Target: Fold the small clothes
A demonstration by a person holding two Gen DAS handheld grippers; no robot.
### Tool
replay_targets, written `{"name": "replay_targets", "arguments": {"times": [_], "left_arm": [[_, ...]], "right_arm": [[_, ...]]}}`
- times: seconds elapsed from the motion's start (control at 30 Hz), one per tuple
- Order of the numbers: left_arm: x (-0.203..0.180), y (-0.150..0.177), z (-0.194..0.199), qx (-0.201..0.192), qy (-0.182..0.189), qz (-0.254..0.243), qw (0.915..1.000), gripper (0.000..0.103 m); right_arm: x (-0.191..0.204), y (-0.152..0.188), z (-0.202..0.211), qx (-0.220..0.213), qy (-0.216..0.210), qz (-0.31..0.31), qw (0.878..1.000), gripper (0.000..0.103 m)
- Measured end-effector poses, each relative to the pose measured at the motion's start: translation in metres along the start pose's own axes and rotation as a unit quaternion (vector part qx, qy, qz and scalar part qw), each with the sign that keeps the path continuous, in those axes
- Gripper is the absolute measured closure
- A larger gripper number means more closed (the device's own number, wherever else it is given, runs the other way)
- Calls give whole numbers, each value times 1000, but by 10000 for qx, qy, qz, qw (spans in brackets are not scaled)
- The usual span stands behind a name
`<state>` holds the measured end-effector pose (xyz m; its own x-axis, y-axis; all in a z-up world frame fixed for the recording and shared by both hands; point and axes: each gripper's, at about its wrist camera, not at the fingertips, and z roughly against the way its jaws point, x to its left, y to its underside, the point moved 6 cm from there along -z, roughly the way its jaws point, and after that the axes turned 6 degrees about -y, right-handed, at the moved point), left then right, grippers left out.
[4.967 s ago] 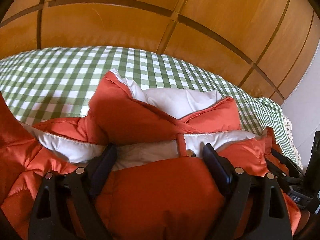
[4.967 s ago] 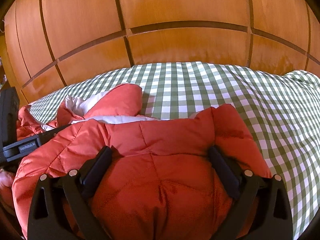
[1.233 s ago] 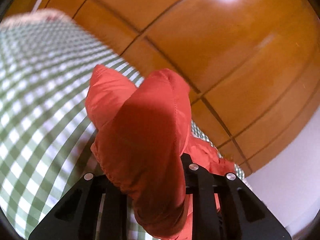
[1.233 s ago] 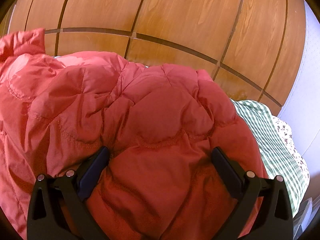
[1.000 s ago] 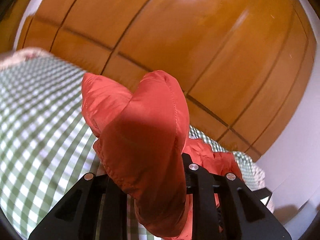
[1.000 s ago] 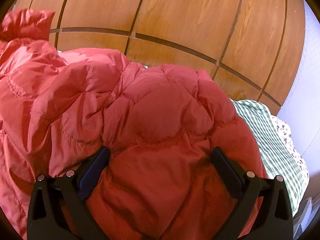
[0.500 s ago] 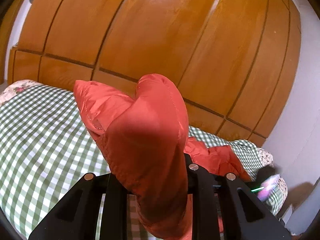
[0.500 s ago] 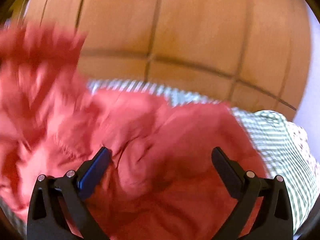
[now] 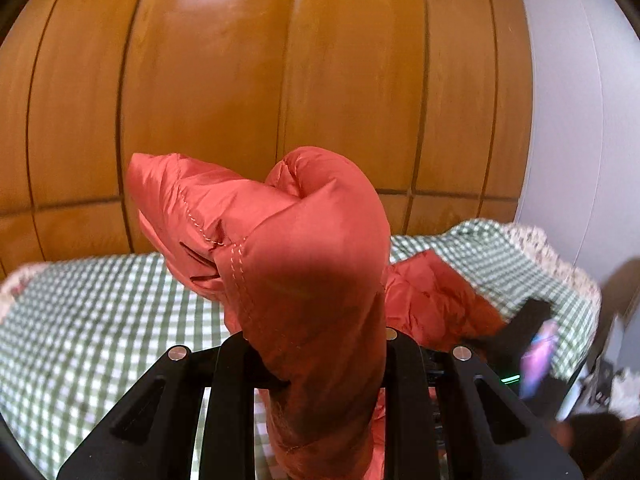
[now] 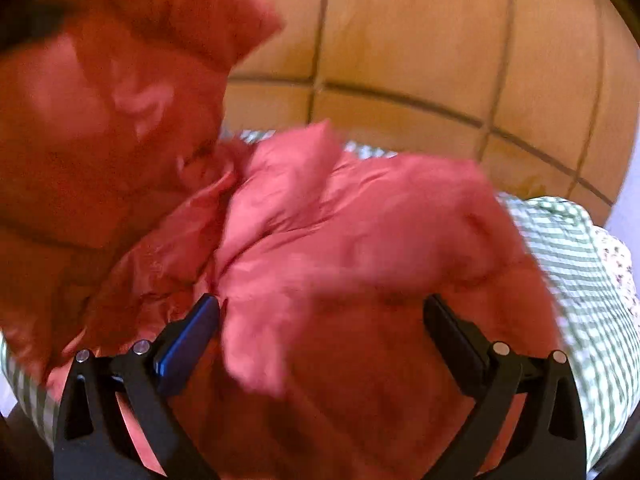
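An orange-red puffer jacket is bunched up over a bed with a green-and-white checked cover. My left gripper is shut on a thick fold of it, which rises in front of the camera and hides the fingertips. More of the jacket trails down to the right. In the right wrist view the jacket fills the space between the wide-apart fingers of my right gripper; the blue pad shows bare. Another part hangs blurred at upper left. The right gripper appears as a dark blur in the left wrist view.
A wall of brown wooden panels stands behind the bed. A white wall borders it on the right. A flowered sheet edge shows at the bed's right corner, with dark blurred items beyond it.
The left view has rolled until the bed lies level, and the held fold has risen. In the right view the jacket has shifted and blurred, with one part now high at upper left.
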<state>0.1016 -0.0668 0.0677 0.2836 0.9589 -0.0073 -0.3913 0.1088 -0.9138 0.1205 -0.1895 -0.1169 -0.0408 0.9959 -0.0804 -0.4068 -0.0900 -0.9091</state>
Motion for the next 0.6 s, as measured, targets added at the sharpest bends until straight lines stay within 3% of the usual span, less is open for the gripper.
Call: {"name": "replay_targets", "arguments": {"times": [0.13, 0.27, 0.37, 0.47, 0.6], "left_arm": [[-18, -1, -5, 99, -51, -287, 9995, 83], [-35, -1, -7, 119, 14, -614, 9980, 81], [-52, 2, -12, 193, 133, -842, 9962, 81], [-71, 6, -19, 285, 157, -1239, 9918, 81], [-101, 21, -30, 452, 171, -1966, 9793, 78]], "right_arm": [[-58, 9, 27, -64, 680, -478, 9965, 2], [-115, 35, 33, 257, 1343, -1115, 9843, 2], [-133, 58, 20, 621, 901, -1838, 9769, 2], [-138, 70, 15, 594, 579, -2421, 9667, 2], [-141, 73, 13, 547, 426, -2507, 9656, 2]]}}
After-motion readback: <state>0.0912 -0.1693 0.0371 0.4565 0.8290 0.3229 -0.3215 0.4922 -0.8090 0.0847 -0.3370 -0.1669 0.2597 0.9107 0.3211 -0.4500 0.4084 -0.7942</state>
